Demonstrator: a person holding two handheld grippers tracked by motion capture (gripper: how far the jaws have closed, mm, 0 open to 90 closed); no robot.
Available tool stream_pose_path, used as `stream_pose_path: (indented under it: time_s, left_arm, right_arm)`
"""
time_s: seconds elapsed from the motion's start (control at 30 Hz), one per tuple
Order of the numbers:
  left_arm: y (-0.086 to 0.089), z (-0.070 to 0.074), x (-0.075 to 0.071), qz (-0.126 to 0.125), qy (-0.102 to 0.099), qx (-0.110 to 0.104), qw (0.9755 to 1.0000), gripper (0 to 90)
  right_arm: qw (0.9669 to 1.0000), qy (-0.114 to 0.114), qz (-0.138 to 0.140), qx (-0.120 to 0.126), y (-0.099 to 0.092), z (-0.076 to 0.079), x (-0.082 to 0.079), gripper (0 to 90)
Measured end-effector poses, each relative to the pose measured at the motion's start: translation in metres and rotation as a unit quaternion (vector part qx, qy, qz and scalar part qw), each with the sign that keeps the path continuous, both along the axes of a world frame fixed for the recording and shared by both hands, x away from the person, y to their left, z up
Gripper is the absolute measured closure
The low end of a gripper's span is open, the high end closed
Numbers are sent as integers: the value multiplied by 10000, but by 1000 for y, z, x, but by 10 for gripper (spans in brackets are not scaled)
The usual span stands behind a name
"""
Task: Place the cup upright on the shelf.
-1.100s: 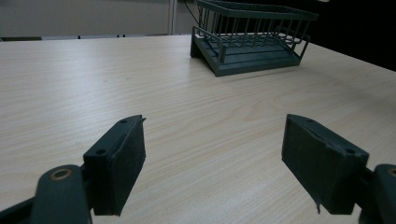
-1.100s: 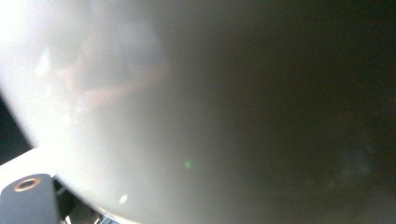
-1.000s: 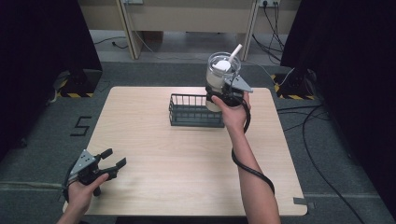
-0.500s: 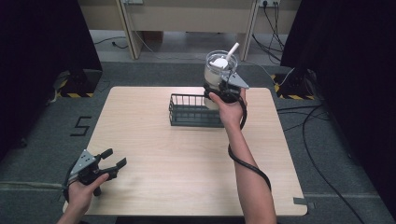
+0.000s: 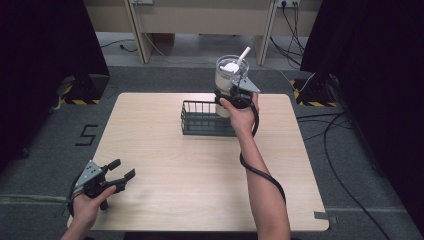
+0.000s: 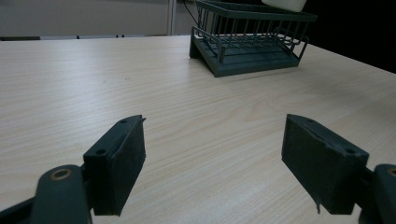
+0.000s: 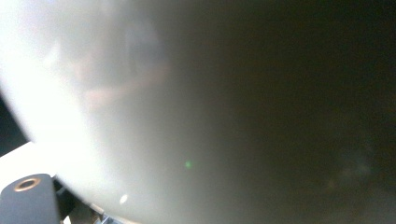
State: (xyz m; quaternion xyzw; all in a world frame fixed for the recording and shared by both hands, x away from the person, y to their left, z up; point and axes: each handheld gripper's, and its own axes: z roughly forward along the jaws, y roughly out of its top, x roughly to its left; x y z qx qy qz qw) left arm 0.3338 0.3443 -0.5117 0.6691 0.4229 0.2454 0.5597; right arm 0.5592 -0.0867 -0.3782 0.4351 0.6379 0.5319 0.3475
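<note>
- My left gripper (image 5: 111,176) is sitting at the near left corner of the desk (image 5: 165,165), low over the wood, with my left hand (image 5: 87,207) wrapped round its handle.
- Its jaws are standing wide apart with nothing between them; in the left gripper view (image 6: 212,163) I am looking through the gap at bare wood grain.
- That view is pointing across the desk toward the dark wire basket (image 6: 250,39), which is resting well apart from these jaws.
- In the high view the basket (image 5: 202,119) is sitting at the far middle of the desk, slightly right of centre.
- My right hand (image 5: 240,112) is reaching over the basket's right end, holding the right gripper (image 5: 231,92) up above it.
- The right gripper is carrying a clear round container (image 5: 231,72), lifted off the desk, above the basket's right far corner.
- Something white is lying inside the container, and a white stick-like handle (image 5: 243,54) is poking out of the top, tilted to the right.
- In the right gripper view the pale wall of the container (image 7: 140,107) is pressed close to the lens, blurred; these jaws are clenched on it.
- A black cable (image 5: 260,172) is trailing from the right gripper back along my forearm.
- Dark floor and more cables are lying beyond the right edge of the desk.
</note>
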Motion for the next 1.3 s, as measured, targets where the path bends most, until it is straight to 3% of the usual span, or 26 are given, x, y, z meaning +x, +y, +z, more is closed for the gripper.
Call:
stream_pose_path:
  time_s: [0.77,1.3]
  left_arm:
    - [0,0,0,-9,-5,-17,10000,211]
    - [0,0,0,-16,3,-5,10000,211]
  right_arm:
    - [9994,348,13,-33,6,-30,12,108]
    - [9990,442,18,-97,7,-44,14,107]
